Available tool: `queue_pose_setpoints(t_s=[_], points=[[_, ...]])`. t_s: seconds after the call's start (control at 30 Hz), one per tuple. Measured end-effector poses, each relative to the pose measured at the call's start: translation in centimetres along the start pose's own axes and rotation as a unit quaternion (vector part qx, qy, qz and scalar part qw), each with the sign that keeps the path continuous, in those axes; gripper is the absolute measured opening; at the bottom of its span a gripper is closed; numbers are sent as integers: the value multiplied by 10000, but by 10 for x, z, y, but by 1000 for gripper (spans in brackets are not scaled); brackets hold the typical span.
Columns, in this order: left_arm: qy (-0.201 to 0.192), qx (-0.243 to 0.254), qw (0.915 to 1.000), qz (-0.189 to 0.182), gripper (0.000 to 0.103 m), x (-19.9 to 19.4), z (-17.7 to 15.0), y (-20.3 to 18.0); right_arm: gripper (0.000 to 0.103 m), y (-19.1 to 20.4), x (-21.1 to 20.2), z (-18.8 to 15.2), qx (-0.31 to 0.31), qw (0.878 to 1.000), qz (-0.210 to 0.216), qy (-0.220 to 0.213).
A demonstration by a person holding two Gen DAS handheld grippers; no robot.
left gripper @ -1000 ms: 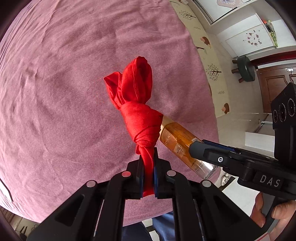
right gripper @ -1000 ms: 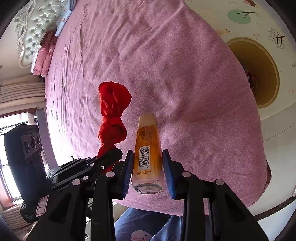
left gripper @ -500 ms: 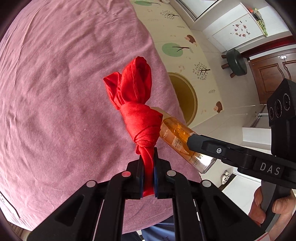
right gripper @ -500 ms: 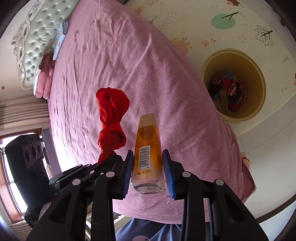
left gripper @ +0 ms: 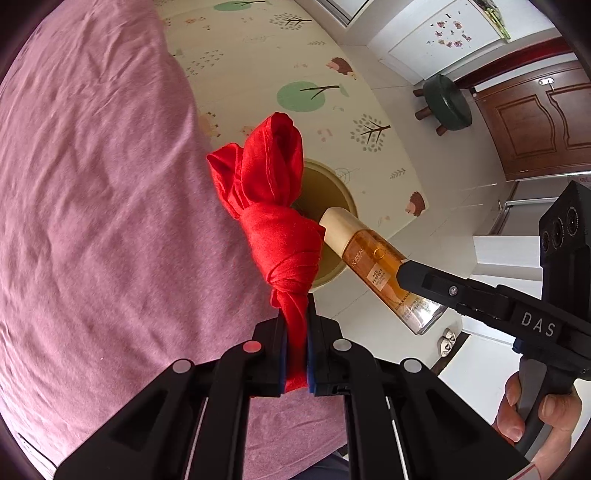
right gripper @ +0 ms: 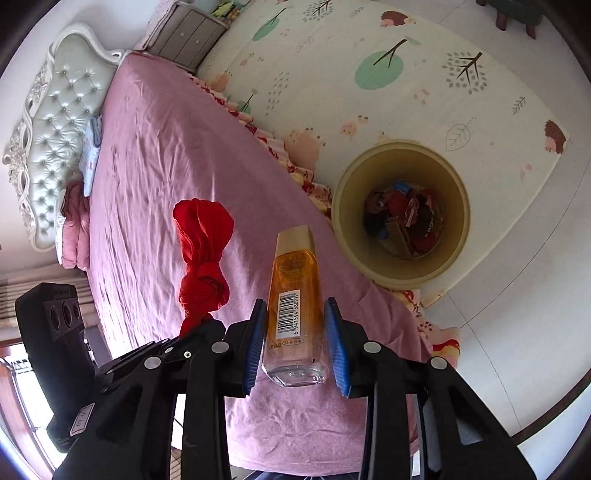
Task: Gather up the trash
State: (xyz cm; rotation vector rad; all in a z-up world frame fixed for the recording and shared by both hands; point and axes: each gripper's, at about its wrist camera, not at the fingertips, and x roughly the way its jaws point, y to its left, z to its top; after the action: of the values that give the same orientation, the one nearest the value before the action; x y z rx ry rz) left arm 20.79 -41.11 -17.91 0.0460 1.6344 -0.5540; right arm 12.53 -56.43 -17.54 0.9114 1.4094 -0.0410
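Note:
My left gripper (left gripper: 295, 328) is shut on the tail of a knotted red cloth (left gripper: 273, 218), held upright above the pink bed. The cloth also shows in the right wrist view (right gripper: 202, 254). My right gripper (right gripper: 295, 332) is shut on an amber bottle (right gripper: 295, 299) with a cream cap, which also shows in the left wrist view (left gripper: 380, 269). A round tan trash bin (right gripper: 400, 216) with several bits of trash inside stands on the floor beside the bed, ahead and to the right. In the left wrist view the bin (left gripper: 328, 192) is partly hidden behind the cloth.
The pink bed (right gripper: 166, 155) fills the left, with a tufted headboard (right gripper: 55, 122) and a nightstand (right gripper: 188, 33) at the far end. A patterned play mat (right gripper: 406, 85) covers the floor. A green stool (left gripper: 445, 101) and a wooden door (left gripper: 546, 122) are farther off.
Both grippers have moved with their loads towards the bed's edge. The bin has come fully into view and closer, and more floor mat shows.

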Motion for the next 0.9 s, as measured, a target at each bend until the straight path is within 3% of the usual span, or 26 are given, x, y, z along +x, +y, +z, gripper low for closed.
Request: queue_pose_setpoints(t_s=[0.2,0.3,0.37,0.43,0.6,0.9], points=[[168,243,9992,-284,8,20,28,-29,32,-23,-11,19,234,9994,-116,-207],[225,417,9982,-360,19,25,37,-42,33,-33,-16,30,339,9988,-194,-281],[198,484,9982,-299,50,26,42,-48,36,-42,-19,36,521,9979,-183,-330],[76,529,9985,-130,64,24,46,-49,39,-48,-24,40,645,9971,-115,-398],[125,453,9989,-26,64,24,51,-42,39,-49,-28,48,681,9965,-168,-448],[-1,175,9998,48,64,10,40,-19,39,-13,-15,36,173,9990,-279,-311]])
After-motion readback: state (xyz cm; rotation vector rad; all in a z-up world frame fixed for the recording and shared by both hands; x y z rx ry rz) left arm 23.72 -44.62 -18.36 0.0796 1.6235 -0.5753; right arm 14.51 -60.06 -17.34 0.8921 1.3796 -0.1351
